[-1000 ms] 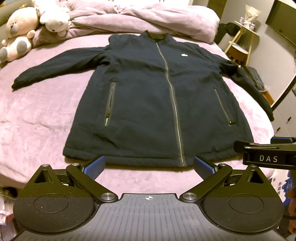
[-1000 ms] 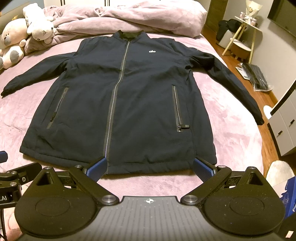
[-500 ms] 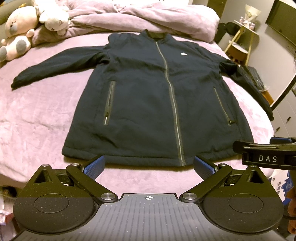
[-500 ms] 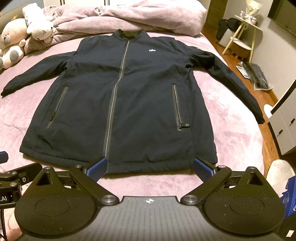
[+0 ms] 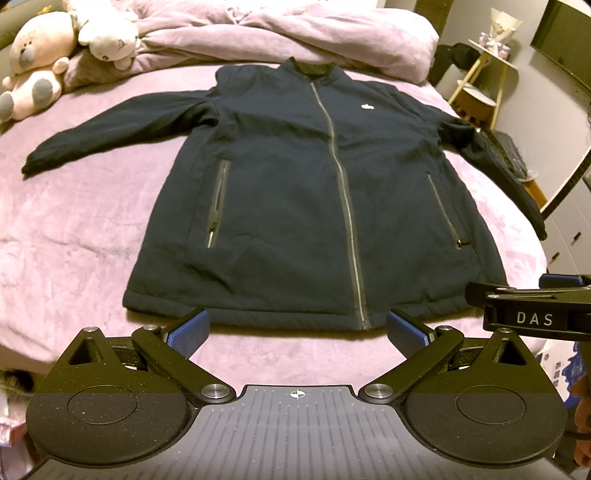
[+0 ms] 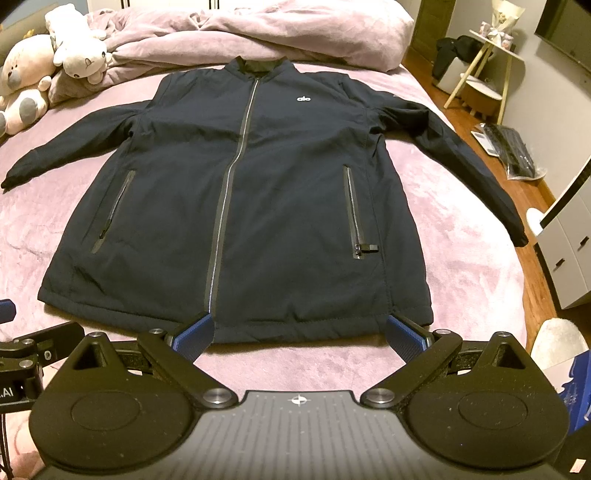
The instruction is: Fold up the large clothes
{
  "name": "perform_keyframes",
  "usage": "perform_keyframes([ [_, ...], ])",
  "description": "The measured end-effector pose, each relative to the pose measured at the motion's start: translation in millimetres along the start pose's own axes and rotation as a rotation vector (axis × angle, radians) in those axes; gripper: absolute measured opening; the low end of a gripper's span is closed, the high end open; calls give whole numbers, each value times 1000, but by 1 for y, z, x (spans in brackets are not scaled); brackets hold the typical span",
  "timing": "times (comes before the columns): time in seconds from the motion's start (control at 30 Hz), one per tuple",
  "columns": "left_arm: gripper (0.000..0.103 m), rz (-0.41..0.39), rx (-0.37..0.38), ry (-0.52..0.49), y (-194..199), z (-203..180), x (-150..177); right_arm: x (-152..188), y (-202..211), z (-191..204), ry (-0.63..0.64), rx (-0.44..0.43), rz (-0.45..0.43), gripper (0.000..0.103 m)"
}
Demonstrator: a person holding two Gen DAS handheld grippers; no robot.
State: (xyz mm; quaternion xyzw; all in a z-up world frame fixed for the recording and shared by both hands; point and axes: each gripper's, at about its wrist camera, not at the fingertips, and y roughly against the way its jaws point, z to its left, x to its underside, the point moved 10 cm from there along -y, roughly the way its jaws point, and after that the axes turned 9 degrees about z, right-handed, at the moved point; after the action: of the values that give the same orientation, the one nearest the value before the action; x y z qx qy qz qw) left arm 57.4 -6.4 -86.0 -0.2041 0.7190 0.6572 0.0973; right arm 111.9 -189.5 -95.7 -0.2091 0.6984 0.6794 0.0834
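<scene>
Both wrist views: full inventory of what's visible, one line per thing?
jacket: 1, dark navy, zipped, spread flat front-up on the bed, sleeves out to both sides
bed cover: 1, pink-lilac, under the jacket
duvet: 1, pink-lilac, bunched beyond the collar
plush toys: 2, cream and white, far left corner of the bed
side stand: 1, pale wood, on the floor to the right
drawer unit: 1, white, right of the bed
left gripper: 1, black with blue fingers, open, above the hem
right gripper: 1, same build, open, above the hem
</scene>
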Motion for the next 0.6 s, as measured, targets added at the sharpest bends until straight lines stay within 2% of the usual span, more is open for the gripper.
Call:
perform_keyframes([
  [0.6, 103, 11, 5, 2, -2, -2, 0, -1, -3, 0, 7, -2, 7, 99],
])
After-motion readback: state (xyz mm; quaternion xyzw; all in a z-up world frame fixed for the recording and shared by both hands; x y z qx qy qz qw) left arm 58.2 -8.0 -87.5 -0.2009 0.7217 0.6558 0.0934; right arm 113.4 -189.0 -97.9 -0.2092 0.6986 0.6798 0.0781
